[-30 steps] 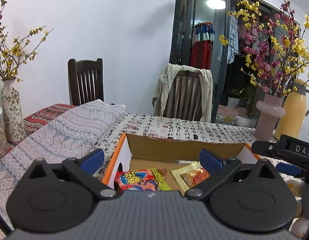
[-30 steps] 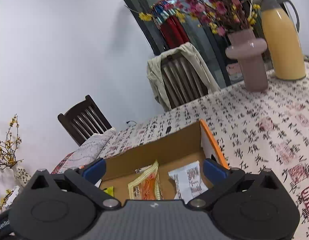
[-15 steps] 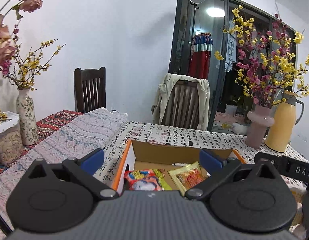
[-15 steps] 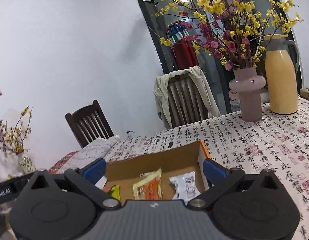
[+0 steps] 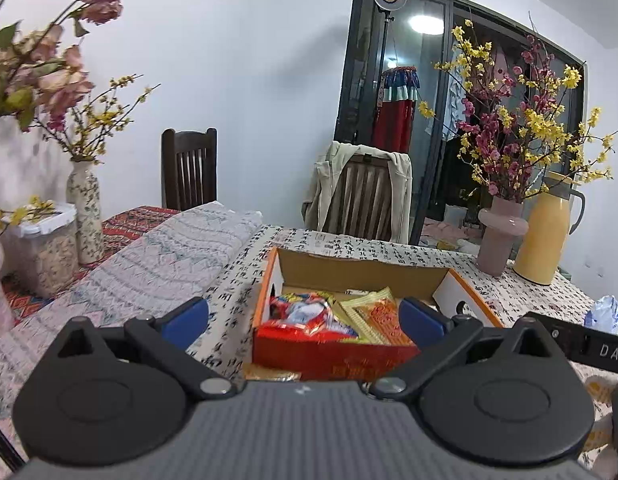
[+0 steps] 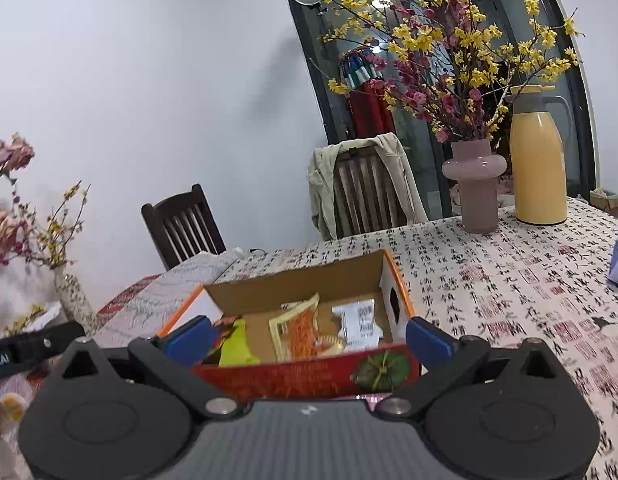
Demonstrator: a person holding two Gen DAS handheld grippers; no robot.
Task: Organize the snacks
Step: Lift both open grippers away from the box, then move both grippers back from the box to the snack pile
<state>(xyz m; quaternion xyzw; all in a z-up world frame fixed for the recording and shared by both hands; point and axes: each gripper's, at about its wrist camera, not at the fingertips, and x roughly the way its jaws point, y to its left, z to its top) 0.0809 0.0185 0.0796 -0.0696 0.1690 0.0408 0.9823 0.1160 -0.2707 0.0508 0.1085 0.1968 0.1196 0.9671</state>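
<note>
An open cardboard box (image 5: 361, 276) with orange rims and a red front wall is seen on the table (image 6: 509, 280), standing on the calligraphy-printed cloth, well in from the far edge. Inside it, snack packets are laid side by side: a red and blue packet (image 5: 305, 314) toward the left wall, an orange packet with a yellow border (image 6: 299, 330) in the middle, a white packet (image 6: 359, 322) by the right wall, and a yellow-green packet (image 6: 235, 344) at the near left. The pink vase (image 6: 475, 184) and the yellow flask (image 6: 539, 160) are placed near the far right corner, well apart from the box.

The left gripper (image 5: 305, 320) and the right gripper (image 6: 309, 338) are both held above the near side of the box, with the fingers spread wide and nothing gripped between them. The box appears framed between each pair of blue pads.

More loose snacks seem to lie at the near edge, below the grippers, but they are too hidden to be named. Sorting is judged to be partly done.

From here, a wall of the box could be struck by a descending finger, since the fingers are spread nearly as wide as the box; it could be pushed across the cloth. Thin, slippery packets could also be pinched two at a time or dropped outside the box.
</note>
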